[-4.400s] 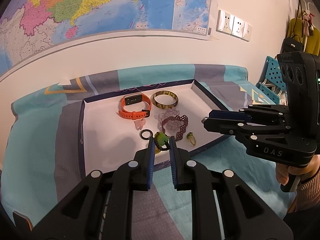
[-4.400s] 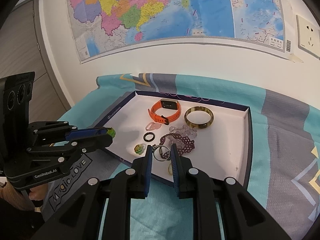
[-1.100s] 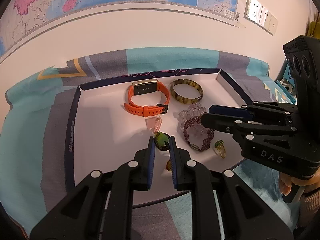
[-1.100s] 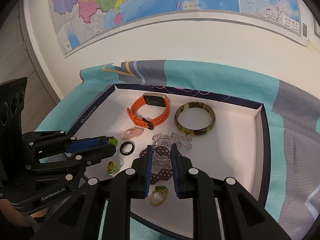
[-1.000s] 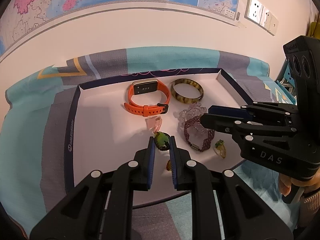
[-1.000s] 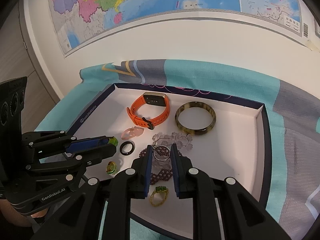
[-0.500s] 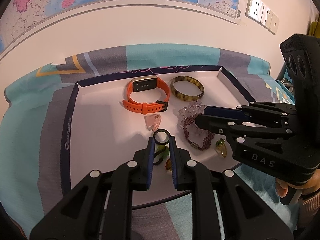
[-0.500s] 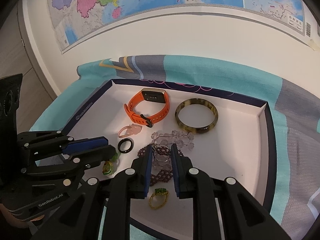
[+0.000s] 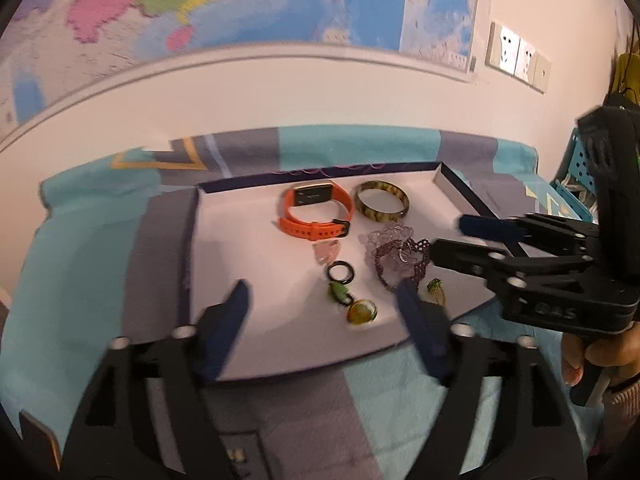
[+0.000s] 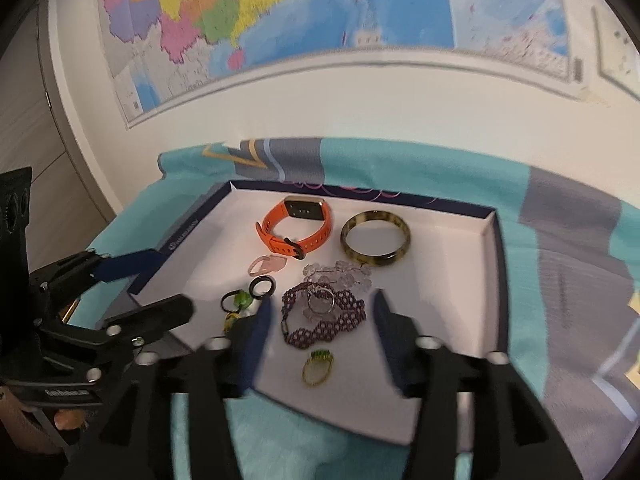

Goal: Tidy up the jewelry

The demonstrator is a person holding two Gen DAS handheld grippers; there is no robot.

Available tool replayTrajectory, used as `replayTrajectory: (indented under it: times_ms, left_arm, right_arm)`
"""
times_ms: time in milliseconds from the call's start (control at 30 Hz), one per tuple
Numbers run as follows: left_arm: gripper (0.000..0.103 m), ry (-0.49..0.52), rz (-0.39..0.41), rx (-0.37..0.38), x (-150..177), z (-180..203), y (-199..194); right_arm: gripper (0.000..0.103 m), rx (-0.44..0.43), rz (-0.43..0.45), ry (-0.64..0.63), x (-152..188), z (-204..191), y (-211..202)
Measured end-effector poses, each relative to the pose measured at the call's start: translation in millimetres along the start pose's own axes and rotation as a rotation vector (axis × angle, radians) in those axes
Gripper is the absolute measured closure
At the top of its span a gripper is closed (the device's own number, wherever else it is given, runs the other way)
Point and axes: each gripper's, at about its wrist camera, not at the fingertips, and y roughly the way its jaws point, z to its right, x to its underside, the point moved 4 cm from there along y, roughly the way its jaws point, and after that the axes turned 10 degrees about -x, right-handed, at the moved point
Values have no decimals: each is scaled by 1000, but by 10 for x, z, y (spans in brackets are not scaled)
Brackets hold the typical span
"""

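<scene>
A white-lined tray (image 9: 248,248) (image 10: 448,280) with a navy rim holds the jewelry. My left gripper (image 9: 322,296) (image 10: 172,284) has its jaws opening wide; a green-stone ring (image 9: 338,292) (image 10: 240,300) lies loose on the tray between them, beside a black ring (image 9: 341,272). My right gripper (image 10: 322,312) (image 9: 452,236) is opening too. A silver ring (image 10: 320,300) (image 9: 406,254) rests on a purple beaded bracelet (image 10: 340,320), untouched by the pads. An orange watch (image 9: 316,216) and a tortoiseshell bangle (image 9: 382,204) lie at the back.
A yellow ring (image 9: 360,312), a gold ring with green stones (image 10: 318,368), a pink clip (image 10: 268,266) and clear beads (image 10: 340,274) also lie in the tray. The tray sits on a teal and grey cloth (image 9: 88,264) against a wall with a map.
Both grippers went from shut to wide open. The left let go of the green ring, the right let go of the silver ring. Both drew back slightly from the tray.
</scene>
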Motion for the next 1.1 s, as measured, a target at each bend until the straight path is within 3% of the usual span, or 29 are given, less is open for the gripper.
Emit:
replayTrajectory:
  times_ms: [67,233,667,1100]
  left_arm:
    - [6,-10,22,-28,63,-67,-114]
    - [6,-36,46,-92,226,-189,-314]
    - [6,-66,13,-122,527,-153,-567]
    - [6,-55,-10,-141,654,-85,-645]
  right_arm:
    - [29,11,21,-6,57,-50,-104]
    - [6,33,46,-17,242,-195,-279]
    - [7,111,52,25,708,-363,-508]
    - [7,116,30,40,873,-462,-509]
